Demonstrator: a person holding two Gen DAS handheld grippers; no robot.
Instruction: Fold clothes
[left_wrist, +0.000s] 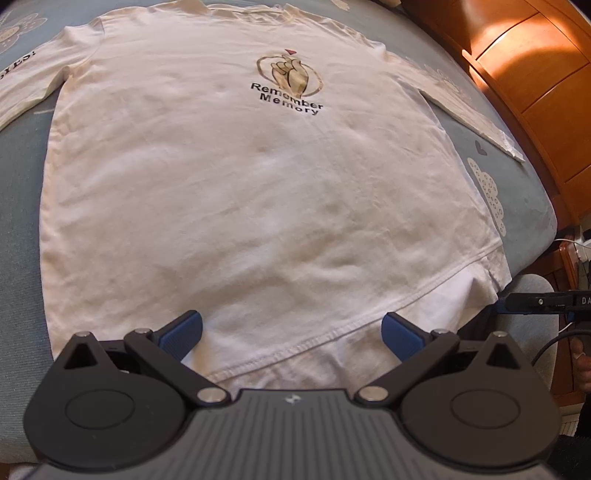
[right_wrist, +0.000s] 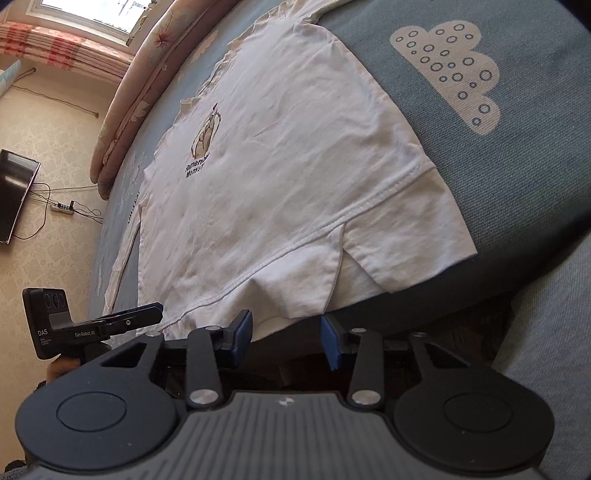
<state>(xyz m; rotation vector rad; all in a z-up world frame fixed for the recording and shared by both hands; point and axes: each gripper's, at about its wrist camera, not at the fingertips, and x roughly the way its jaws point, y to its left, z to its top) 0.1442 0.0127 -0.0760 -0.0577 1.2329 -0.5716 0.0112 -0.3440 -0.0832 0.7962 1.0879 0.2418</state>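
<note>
- My white T-shirt (left_wrist: 229, 192) reads "Remember Memory" under a finger-heart print; the other gripper's body reads "DAS" and "GenRobot.AI".
- It lies flat on the blue bedspread (right_wrist: 517, 177), collar far, hem nearest me.
- Left gripper (left_wrist: 291, 334): jaws wide above the hem.
- Right gripper (right_wrist: 286, 341): jaws half-narrowed at the hem corner, pads clear of cloth.

One white long-sleeved T-shirt (left_wrist: 236, 192) lies on one bed (left_wrist: 22, 206) covered in blue-grey. It has two sleeves, one out to each side, and one printed picture (left_wrist: 290, 74) on the chest. I hold two grippers, my left gripper (left_wrist: 291, 334) and my right gripper (right_wrist: 287, 338), each with two blue-padded fingers (left_wrist: 183, 334). On the floor I count one dark screen (right_wrist: 14, 192) and one power strip (right_wrist: 63, 208).
</note>
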